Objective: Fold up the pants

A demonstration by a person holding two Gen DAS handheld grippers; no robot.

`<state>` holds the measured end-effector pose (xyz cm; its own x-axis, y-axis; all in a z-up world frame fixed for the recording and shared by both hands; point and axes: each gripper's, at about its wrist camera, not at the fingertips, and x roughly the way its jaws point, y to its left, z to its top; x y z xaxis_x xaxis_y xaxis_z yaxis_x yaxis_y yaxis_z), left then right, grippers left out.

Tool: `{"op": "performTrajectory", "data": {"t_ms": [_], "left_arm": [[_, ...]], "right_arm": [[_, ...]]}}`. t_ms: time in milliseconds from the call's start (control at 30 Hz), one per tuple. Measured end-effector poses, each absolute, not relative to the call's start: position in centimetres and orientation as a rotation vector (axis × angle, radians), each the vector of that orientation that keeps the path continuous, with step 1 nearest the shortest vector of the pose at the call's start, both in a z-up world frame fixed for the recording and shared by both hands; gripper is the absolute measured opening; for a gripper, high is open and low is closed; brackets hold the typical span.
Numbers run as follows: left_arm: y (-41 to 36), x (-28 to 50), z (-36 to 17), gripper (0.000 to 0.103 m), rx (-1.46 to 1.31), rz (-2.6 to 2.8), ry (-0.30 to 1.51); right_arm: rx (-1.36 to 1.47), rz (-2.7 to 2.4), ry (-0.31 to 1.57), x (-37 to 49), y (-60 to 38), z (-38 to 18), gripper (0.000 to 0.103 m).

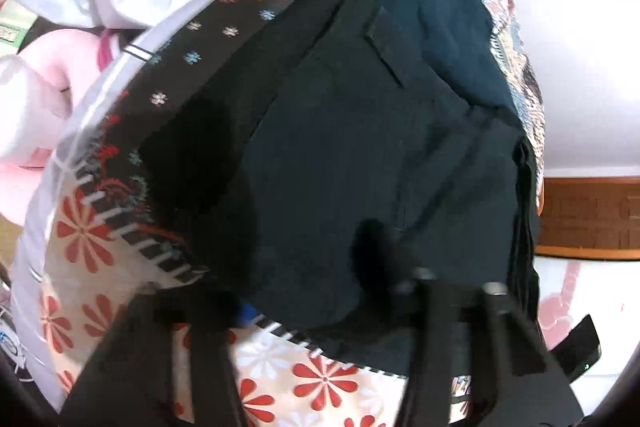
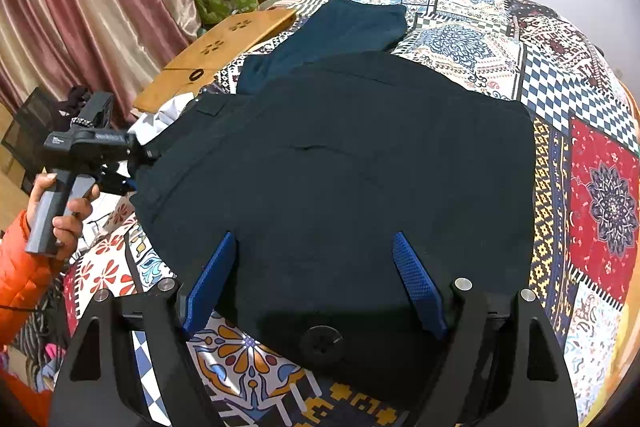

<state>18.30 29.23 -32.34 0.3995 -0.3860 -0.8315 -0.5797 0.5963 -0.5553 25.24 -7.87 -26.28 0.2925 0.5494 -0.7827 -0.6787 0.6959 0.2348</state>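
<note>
Pants [image 2: 340, 187], dark, lie spread flat on a patchwork quilt [image 2: 560, 131], filling the middle of the right wrist view. Right gripper [image 2: 320, 283] hovers at six o'clock over their near edge, blue pads [image 2: 208, 287] wide apart, gripping nothing. Left gripper [image 2: 134, 167], at nine o'clock in a person's hand [image 2: 64, 211], meets the pants' edge; blur hides whether it pinches cloth.

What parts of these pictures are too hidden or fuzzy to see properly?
- Left wrist view: the left gripper is motion-blurred, so its grip on the pants is unclear.
- Right wrist view: the left gripper's tips are hidden at the pants' edge.
- Right wrist view: the right gripper covers the pants' near hem.
- Both views: the teal garment lies partly under the pants.
</note>
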Motion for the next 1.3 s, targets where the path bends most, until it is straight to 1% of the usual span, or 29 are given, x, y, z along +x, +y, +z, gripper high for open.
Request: {"op": "performTrajectory", "data": {"t_ms": [33,100,133,200,300,467,567,667,800,933,1100,1300], "left_arm": [[29.0,18.2,-32.2,0.028,-0.996,0.144,1.199],[28.2,18.5,-31.0,0.024,-0.916,0.178,1.18],[27.9,18.7,-30.5,0.019,-0.878,0.189,1.172],[26.8,19.0,-28.2,0.016,-0.749,0.218,1.133],[24.9,19.5,-23.8,0.015,-0.559,0.242,1.033],[20.9,20.1,-16.3,0.015,-0.338,0.21,0.855],[17.7,20.9,-12.7,0.015,-0.225,0.173,0.766],[14.5,21.7,-9.7,0.015,-0.152,0.111,0.701],[10.3,23.5,-7.0,0.015,-0.11,0.01,0.656],[6.1,24.7,-6.4,0.015,-0.071,-0.086,0.631],[0.6,25.9,-8.2,0.015,-0.037,-0.209,0.668],[-4.7,27.1,-14.3,0.015,-0.004,-0.368,0.838]], "right_arm": [[-0.151,0.823,0.975,25.2,-7.9,-26.3,0.078],[-0.148,0.823,0.975,25.2,-8.0,-26.3,0.078],[-0.148,0.821,0.975,25.2,-8.0,-26.2,0.078],[-0.147,0.814,0.976,25.2,-8.1,-26.2,0.078],[-0.128,0.799,0.978,25.2,-8.7,-25.9,0.078],[-0.083,0.754,0.967,25.5,-10.6,-25.3,0.078],[-0.055,0.722,0.958,25.7,-12.2,-24.9,0.078],[-0.028,0.686,0.952,26.0,-14.0,-24.7,0.078],[0.012,0.646,0.948,26.0,-16.1,-24.6,0.078],[0.045,0.612,0.961,25.8,-18.3,-25.0,0.078],[0.038,0.564,1.004,25.8,-20.1,-26.6,0.078],[0.101,0.546,1.028,25.4,-22.0,-27.8,0.078]]}}
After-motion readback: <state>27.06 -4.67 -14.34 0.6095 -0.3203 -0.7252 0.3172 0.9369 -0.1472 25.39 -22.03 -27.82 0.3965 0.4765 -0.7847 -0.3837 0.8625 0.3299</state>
